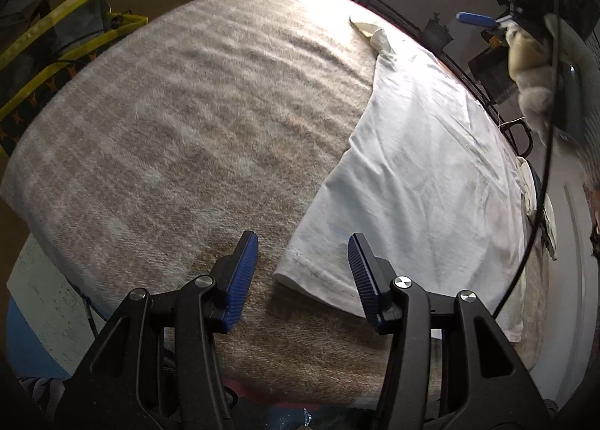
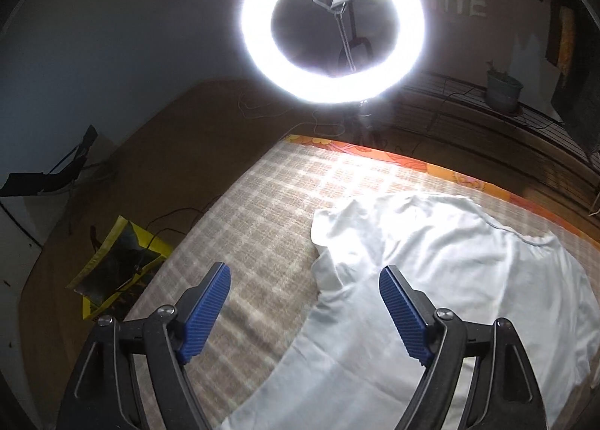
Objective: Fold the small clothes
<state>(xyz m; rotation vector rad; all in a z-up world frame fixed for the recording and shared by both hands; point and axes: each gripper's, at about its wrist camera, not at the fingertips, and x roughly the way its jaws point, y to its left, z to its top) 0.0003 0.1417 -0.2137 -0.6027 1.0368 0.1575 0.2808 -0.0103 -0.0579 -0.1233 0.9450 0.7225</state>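
Both grippers' fingers wide, left gripper point(image 1: 303, 244) w/ nothing held, right gripper point(image 2: 304, 276) same, white shirt point(image 1: 420, 152) flat on blanket point(image 1: 168, 122)

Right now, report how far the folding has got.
Done: the white shirt lies spread on the checked blanket. No fold shows except a bunched sleeve. In hand: nothing; left claw hovers open at the hem corner, right claw open near the sleeve. Left: all folds.
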